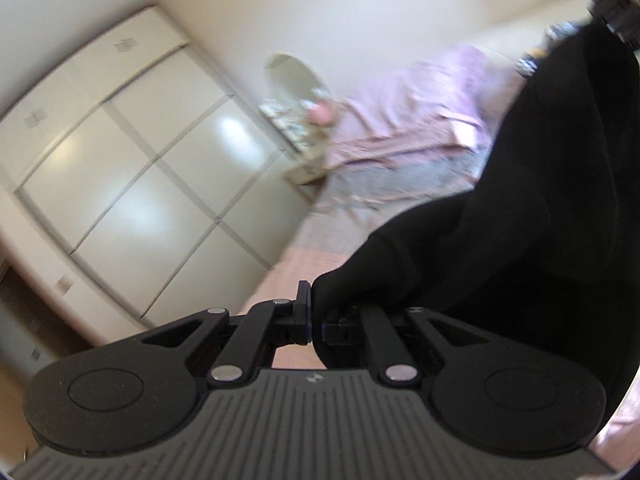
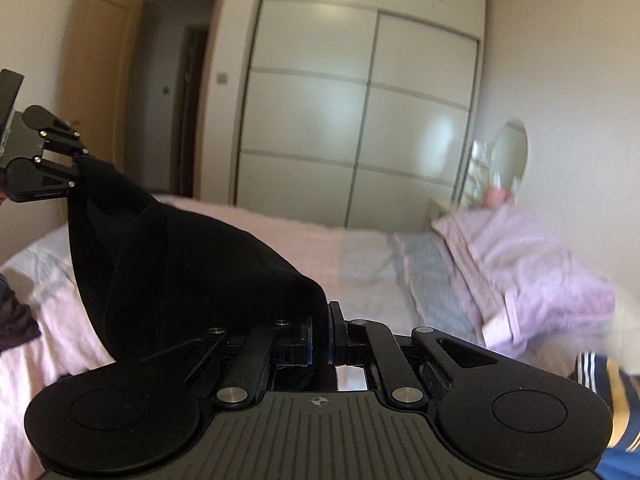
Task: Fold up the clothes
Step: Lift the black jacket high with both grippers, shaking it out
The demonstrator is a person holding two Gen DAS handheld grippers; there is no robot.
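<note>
Black cloth, a dark garment, hangs stretched between the two grippers above the bed. The left gripper has its jaws clamped tight on one edge of the fabric, which drapes away to the right in its own view; from the right wrist view it shows at the far left, fabric trailing down from its tips. The right gripper pinches another edge, jaws closed on it. Behind stand a white wardrobe and a rumpled lilac quilt (both views are blurred). A blue striped garment lies at the right edge
</note>
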